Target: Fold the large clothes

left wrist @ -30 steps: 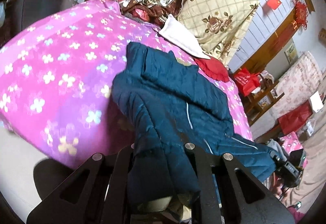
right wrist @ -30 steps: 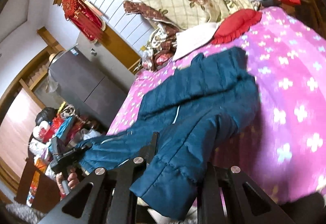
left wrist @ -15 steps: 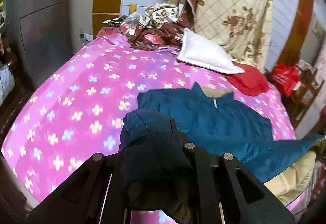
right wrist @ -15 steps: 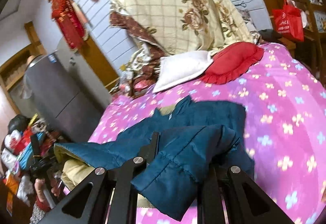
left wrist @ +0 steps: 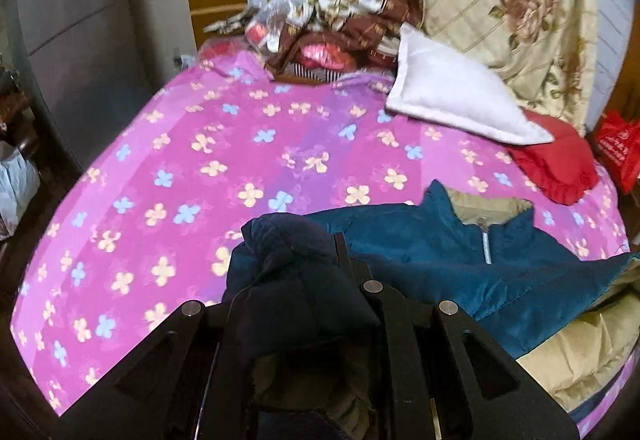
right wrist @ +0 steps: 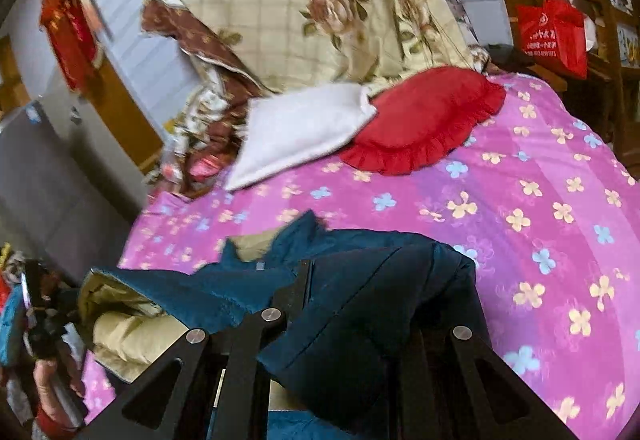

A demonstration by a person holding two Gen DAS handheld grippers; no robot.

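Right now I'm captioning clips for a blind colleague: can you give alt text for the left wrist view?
The left gripper is shut on a bunched part of a dark blue padded jacket, whose collar lies on a pink flowered bedspread. Behind are a white pillow, a red cushion and a cream floral quilt.

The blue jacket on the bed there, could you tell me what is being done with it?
A person is folding the blue jacket on the pink flowered bedspread, one handheld gripper per hand. The left gripper and right gripper are each shut on a bunch of its fabric. Its collar lies flat, pointing toward the white pillow and red cushion.
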